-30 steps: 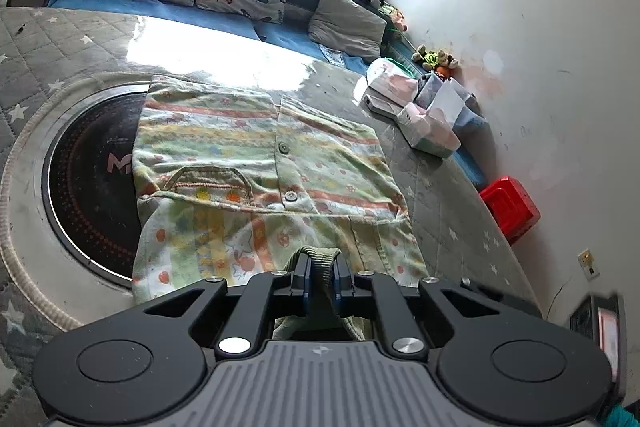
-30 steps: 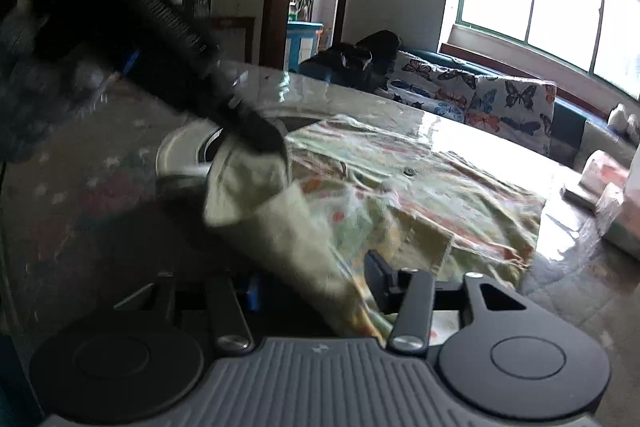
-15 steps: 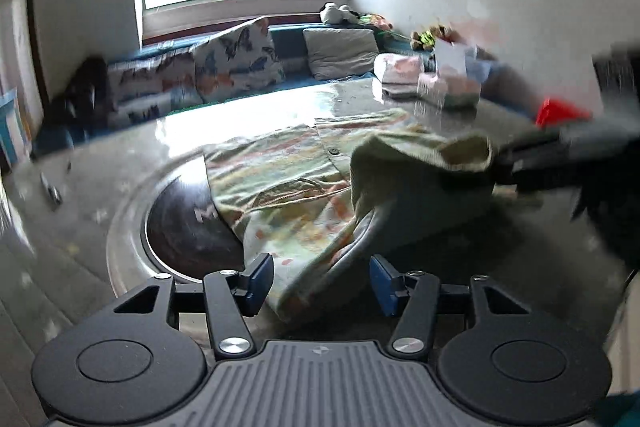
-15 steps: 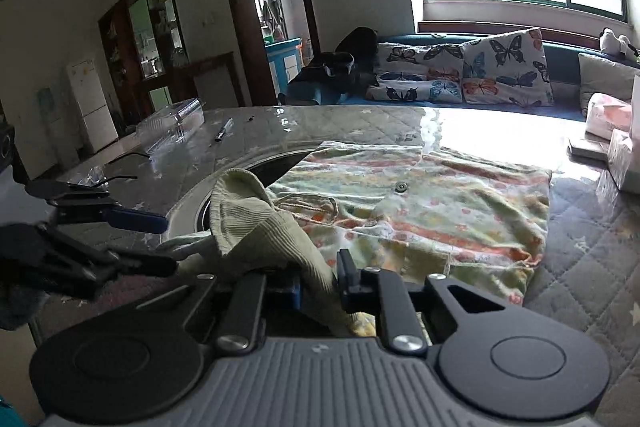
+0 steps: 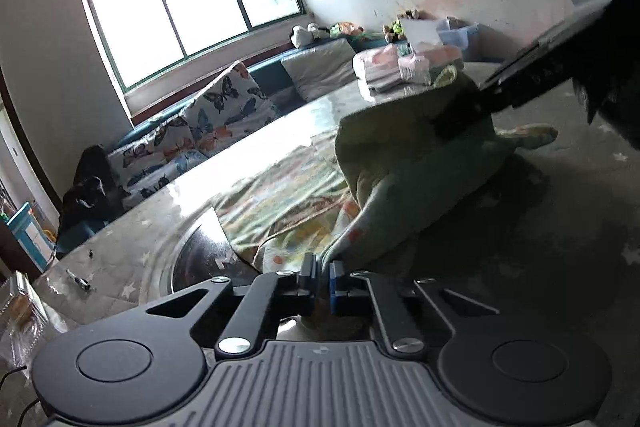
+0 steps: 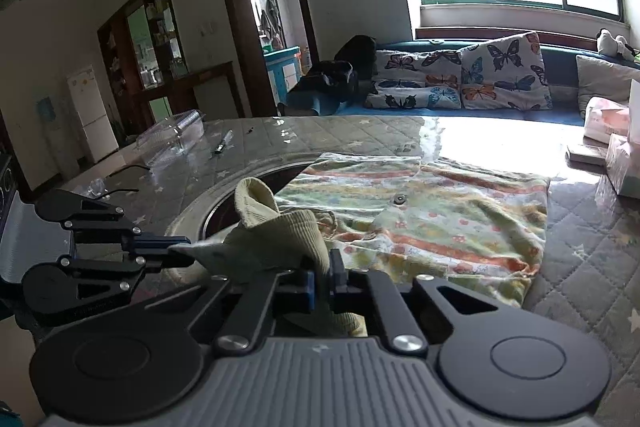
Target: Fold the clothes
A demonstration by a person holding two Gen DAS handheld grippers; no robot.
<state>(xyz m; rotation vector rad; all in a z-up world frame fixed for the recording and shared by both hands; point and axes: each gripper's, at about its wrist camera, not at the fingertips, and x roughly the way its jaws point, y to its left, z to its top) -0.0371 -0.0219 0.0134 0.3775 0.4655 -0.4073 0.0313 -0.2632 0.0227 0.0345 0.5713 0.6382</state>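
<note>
A child's patterned garment (image 6: 432, 223) with orange stripes and buttons lies on the quilted table (image 6: 592, 259), partly over a round dark inset (image 6: 224, 211). Its near part with the pale green ribbed cuff (image 6: 280, 235) is lifted off the table. My right gripper (image 6: 322, 283) is shut on the ribbed cuff. My left gripper (image 5: 322, 279) is shut on the garment's near edge (image 5: 352, 239); it also shows in the right wrist view (image 6: 180, 247), pinching the cloth from the left. In the left wrist view the right gripper (image 5: 480, 99) pinches the lifted fold (image 5: 408, 147).
Tissue packs and boxes (image 6: 612, 143) stand at the table's far right. A clear plastic box (image 6: 172, 135) and a pen (image 6: 222, 143) lie far left. A sofa with butterfly cushions (image 6: 460, 79) runs behind the table under the window.
Both grippers have closed on the garment's near end and lifted it. The left gripper, open half a second ago, is now shut on the edge. The right has swung to face the room.
</note>
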